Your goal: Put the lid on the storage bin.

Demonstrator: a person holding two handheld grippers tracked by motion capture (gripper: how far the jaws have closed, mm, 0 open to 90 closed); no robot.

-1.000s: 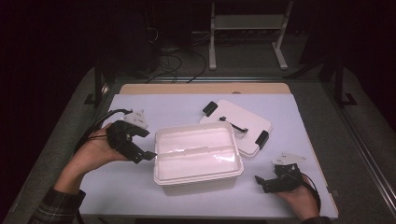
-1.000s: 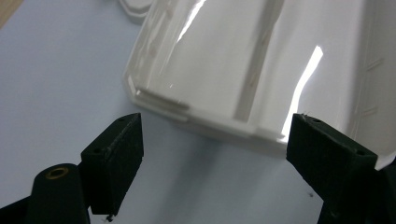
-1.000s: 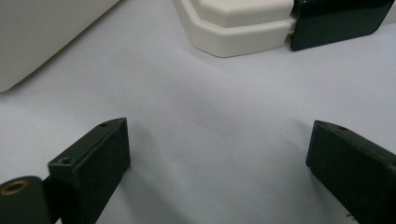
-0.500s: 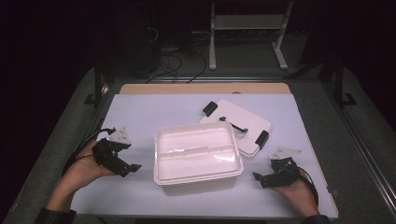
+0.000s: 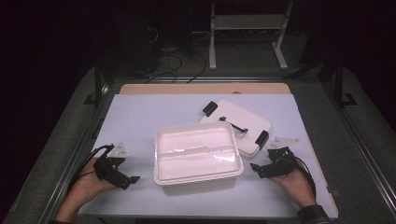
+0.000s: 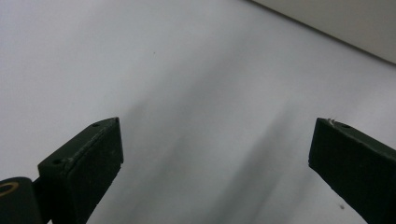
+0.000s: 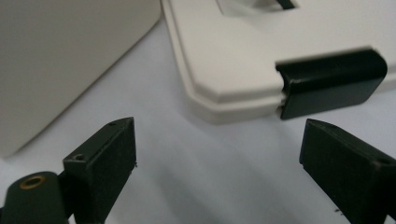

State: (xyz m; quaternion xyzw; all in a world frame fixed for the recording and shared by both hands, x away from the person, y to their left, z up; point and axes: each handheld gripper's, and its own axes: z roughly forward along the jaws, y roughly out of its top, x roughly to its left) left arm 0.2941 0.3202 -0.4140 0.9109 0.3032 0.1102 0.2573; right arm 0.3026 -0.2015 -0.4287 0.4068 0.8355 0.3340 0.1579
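1. Spreading pale and flat across the high view: the table (image 5: 140, 116), with a wooden strip along its far edge and dark floor beyond.
2. Sitting open near the table's middle: a white rectangular container (image 5: 198, 153), split inside by a low divider running its length; showing as a pale wall at the upper left of the right gripper view (image 7: 70, 60) and as a pale edge in the upper right corner of the left gripper view (image 6: 345, 23).
3. Lying flat just behind and to the right of the container, partly tucked behind its far right corner: the white lid (image 5: 238, 123), carrying a black handle on top and black clips at two ends; one clip (image 7: 331, 84) appearing close ahead in the right gripper view.
4. Resting low on the table to the left of the container, well apart from it: the left tool (image 5: 130, 179), held in a hand, jaws spread wide over bare table, grasping nothing.
5. Resting near the container's right side, just before the lid's near clip: the right tool (image 5: 256, 168), also hand-held, jaws released and empty, touching neither.
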